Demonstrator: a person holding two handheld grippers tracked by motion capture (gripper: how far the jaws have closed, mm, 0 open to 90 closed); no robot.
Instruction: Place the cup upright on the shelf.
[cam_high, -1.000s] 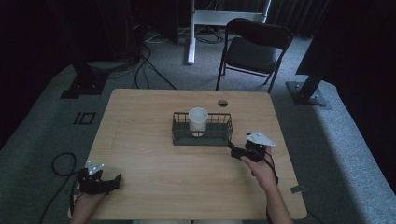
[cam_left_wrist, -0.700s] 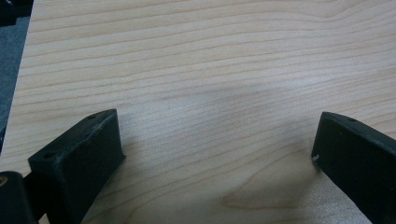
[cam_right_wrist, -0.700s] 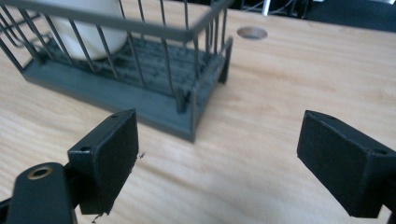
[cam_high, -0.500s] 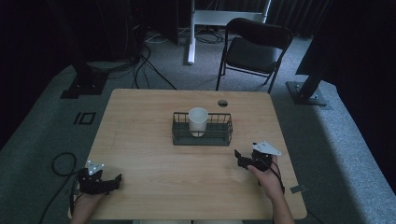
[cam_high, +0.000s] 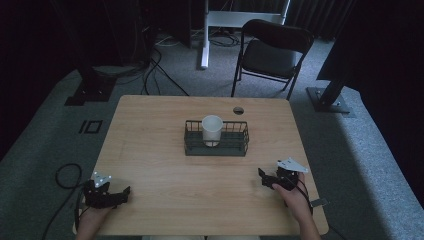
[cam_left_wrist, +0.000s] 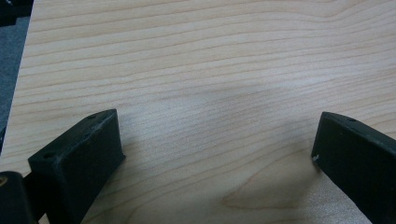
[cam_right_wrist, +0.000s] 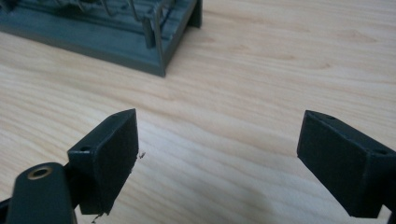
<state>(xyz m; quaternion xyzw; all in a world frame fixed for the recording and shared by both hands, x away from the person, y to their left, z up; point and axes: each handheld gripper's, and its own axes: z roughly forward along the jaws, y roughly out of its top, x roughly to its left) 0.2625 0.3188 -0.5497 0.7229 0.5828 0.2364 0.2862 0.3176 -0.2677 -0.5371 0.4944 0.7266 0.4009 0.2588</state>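
the wooden table (cam_high: 165, 150) was the biggest thing, seen whole from the high view, with grey carpet around it. a black folding chair (cam_high: 272, 52) stood on the far side of the table, and black cables (cam_high: 150, 65) lay on the floor by a dark stand. the two gripper views were too close to the wood to take in any of that.

a dark wire basket (cam_high: 216, 138) sat in the middle of the table, well ahead of both grippers. a white cup (cam_high: 212, 129) stood upright inside it. the right gripper view caught the basket's grey base and a corner (cam_right_wrist: 154, 44), up and to the left of its fingers, but not the cup. the left gripper view had just bare wood grain (cam_left_wrist: 210, 70) between its fingers.

the left gripper (cam_high: 112, 195) rested at the near left corner of the table, held by a hand (cam_high: 92, 217). its fingers (cam_left_wrist: 81, 158) were spread wide apart with nothing in between. the right gripper (cam_high: 267, 179) lay near the right edge in the other hand (cam_high: 295, 197), a grey plate on top. its fingers (cam_right_wrist: 109, 151) were also wide apart, with only wood between them.

a small dark round hole (cam_high: 238, 110) sat in the table beyond the basket. no words or labels could be read anywhere.
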